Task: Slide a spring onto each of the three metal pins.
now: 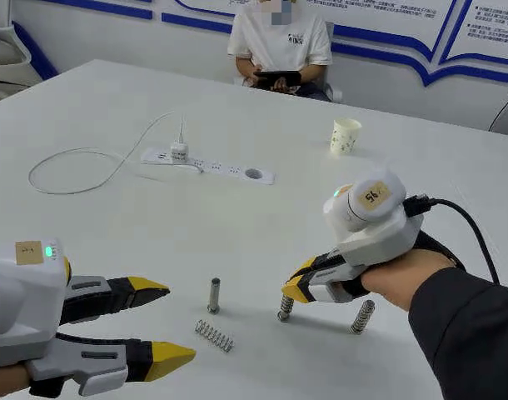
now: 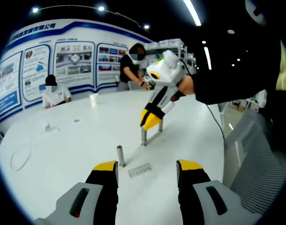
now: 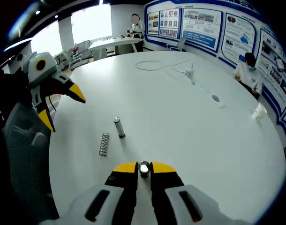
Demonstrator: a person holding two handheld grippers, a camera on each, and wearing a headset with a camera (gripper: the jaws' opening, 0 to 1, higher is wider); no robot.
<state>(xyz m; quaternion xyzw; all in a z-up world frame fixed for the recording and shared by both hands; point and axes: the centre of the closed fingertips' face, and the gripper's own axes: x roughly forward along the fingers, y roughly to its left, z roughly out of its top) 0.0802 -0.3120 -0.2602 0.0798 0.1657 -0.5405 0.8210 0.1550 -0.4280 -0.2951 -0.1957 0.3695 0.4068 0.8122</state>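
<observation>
Loose spring [image 1: 214,335] flat on the table [image 1: 237,225], just ahead of the left gripper [image 1: 166,323]; bare pin [image 1: 214,296] upright just beyond it.

We note the left gripper's jaws spread wide and holding nothing. In the left gripper view the spring lies crosswise just past the tips, a little left of centre, long axis flat against the pin's vertical, so we judge it must be picked up and stood on end. The left gripper is much the nearer. The right gripper [image 1: 297,290] is closed about the top of the middle pin [image 1: 286,310], which already carries a spring, as does the third pin [image 1: 362,317] to its right.
</observation>
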